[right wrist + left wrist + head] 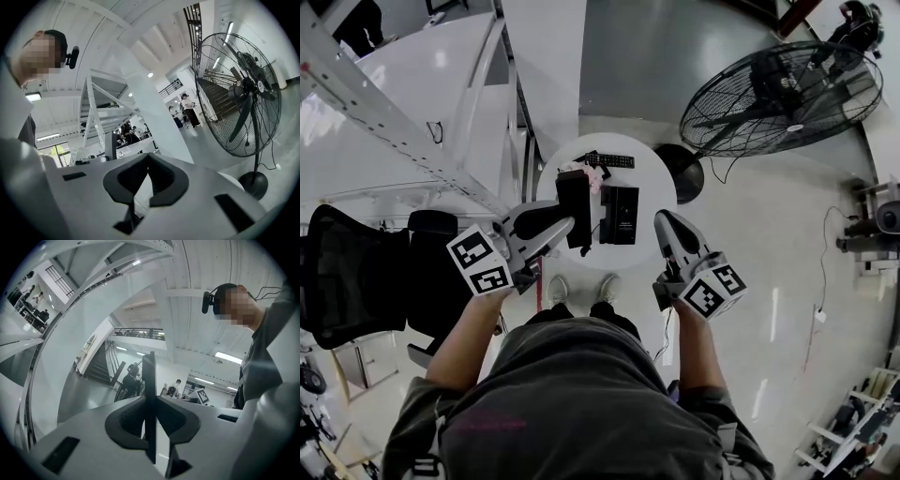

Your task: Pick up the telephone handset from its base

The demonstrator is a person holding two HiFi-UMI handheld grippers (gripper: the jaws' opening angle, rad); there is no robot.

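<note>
Handset (575,211) gripped by left gripper (569,224)
Left jaws pinch it edge-on. Base (620,215) sits on the table (652,174), between both grippers' tips. Right gripper (665,218) has its jaws together and is empty.

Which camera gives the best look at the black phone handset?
The head view: it shows the handset broadside, held by the left tool over the round table, beside its base. The left gripper view shows only its thin dark edge between the jaws. The right gripper view doesn't show it.
</note>
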